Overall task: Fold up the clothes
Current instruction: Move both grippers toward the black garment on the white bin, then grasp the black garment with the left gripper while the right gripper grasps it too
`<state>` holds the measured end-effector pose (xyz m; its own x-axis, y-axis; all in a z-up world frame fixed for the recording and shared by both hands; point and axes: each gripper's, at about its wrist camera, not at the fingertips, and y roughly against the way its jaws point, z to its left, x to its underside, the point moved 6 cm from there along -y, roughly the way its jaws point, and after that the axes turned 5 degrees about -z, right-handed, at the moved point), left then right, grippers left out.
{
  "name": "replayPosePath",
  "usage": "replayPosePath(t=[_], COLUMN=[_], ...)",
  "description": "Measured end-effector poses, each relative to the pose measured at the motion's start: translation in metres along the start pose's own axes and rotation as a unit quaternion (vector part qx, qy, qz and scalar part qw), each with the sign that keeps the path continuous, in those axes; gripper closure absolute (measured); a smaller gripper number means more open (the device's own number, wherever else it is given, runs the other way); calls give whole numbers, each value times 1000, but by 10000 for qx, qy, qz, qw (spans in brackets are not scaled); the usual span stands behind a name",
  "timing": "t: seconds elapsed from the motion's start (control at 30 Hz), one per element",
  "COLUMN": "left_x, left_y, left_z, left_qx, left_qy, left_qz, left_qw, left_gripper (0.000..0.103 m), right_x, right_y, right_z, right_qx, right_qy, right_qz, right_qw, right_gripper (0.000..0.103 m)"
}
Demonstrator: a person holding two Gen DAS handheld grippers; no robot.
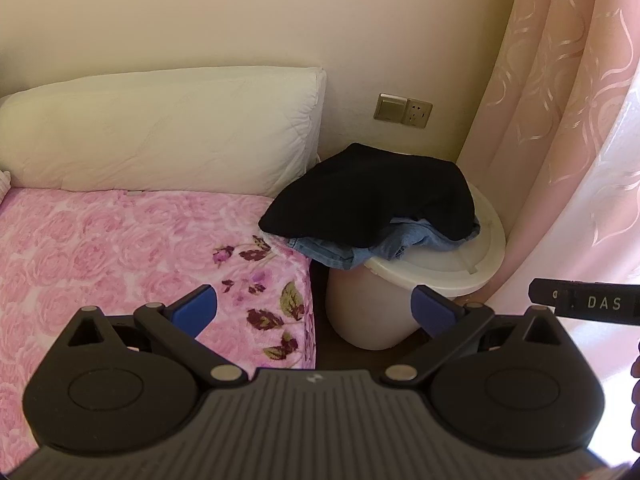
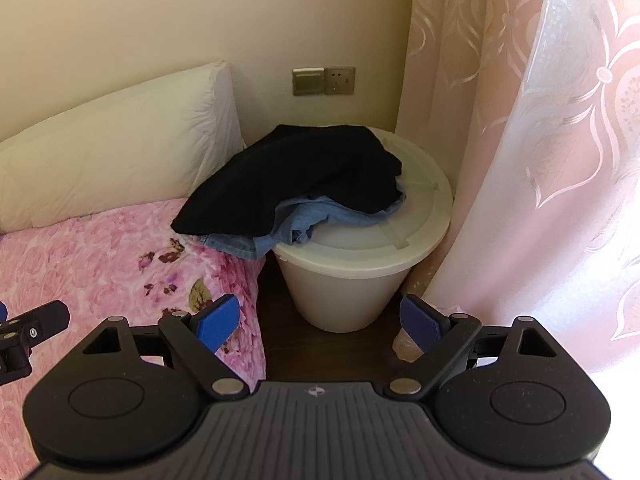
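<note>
Both your left gripper (image 1: 314, 308) and right gripper (image 2: 320, 322) hung wide open, empty; the black garment (image 2: 288, 176), soft and floppy over denim jeans (image 2: 304, 220) on the white bin lid (image 2: 384, 240) at 12 o'clock, looked best pinched at its near hem.

A: What lies on the white bin (image 2: 360, 280)?

B: The bin is smooth matt plastic. A black garment (image 2: 296, 184), soft matt cloth, sits on its lid over blue denim (image 2: 276, 236), coarser, with a stitched hem.

A: And left of the bin?

B: A pink floral blanket (image 1: 120, 248), plush and embossed, and a white quilted cloth pillow (image 1: 160, 132).

A: Right of the bin?

B: A pink curtain (image 2: 520, 120), thin cloth with shiny woven patterns. Behind the bin, a brushed metallic wall switch plate (image 2: 308, 80).
</note>
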<state>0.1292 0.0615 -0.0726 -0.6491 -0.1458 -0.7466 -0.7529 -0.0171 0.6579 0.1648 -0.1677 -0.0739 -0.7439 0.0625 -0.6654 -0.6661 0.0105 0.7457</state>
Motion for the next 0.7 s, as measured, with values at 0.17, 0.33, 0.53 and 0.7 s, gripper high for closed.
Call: replayPosePath(t=[0.17, 0.33, 0.53, 0.7], left_x=[-8, -19, -31, -38], left_y=[-21, -49, -96, -147], left_z=[-6, -13, -24, -34], left_qx=[-62, -120, -135, -169], left_qy=[-26, -28, -60, -174], left_qz=[96, 256, 503, 718], left_qw=[9999, 9996, 9986, 9971], left_gripper=[1, 1, 1, 1], right_x=[-9, -24, -45, -62], right_y=[-22, -47, -89, -132], right_z=[-7, -14, -27, -40], right_qx=[-52, -84, -73, -22], right_qy=[-52, -71, -130, -81], right_qz=[107, 238, 468, 618], right_qw=[9999, 9997, 9988, 9981], right_gripper=[13, 13, 13, 13])
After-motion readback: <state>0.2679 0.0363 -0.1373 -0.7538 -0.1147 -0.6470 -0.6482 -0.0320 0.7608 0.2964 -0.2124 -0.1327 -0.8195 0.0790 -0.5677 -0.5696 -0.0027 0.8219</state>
